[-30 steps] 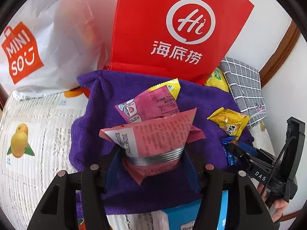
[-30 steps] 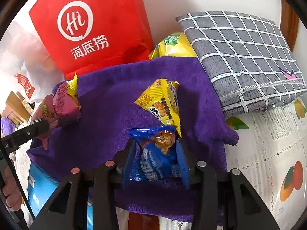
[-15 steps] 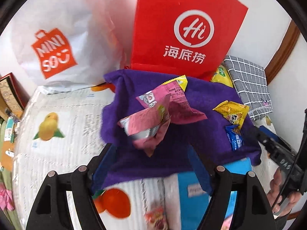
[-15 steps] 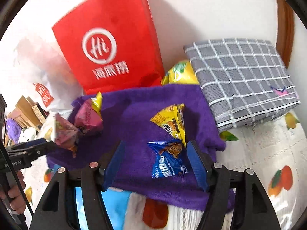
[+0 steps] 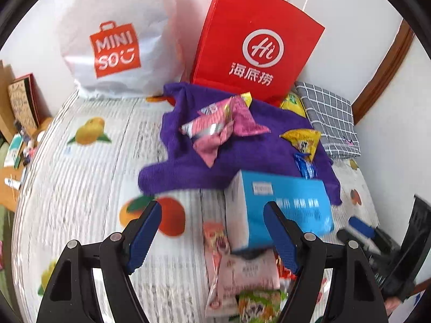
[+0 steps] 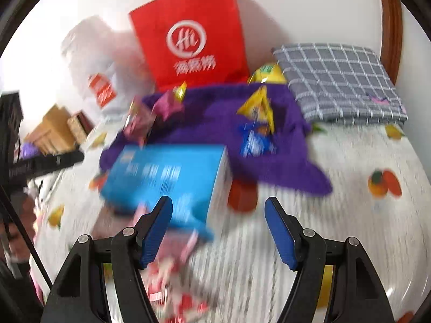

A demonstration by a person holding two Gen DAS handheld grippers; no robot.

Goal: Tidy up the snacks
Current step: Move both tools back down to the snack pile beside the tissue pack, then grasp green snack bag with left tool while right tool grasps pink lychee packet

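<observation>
Left wrist view shows your left hand-held gripper spread wide and empty above the fruit-print bedspread; your right hand-held gripper is equally wide with nothing between its pads. Pink snack packets lie crumpled on the purple towel, with a yellow packet and a blue packet beside them. Expect light, crinkly, slippery foil; pinch a sealed end seam, gently, since the contents probably crush.
</observation>
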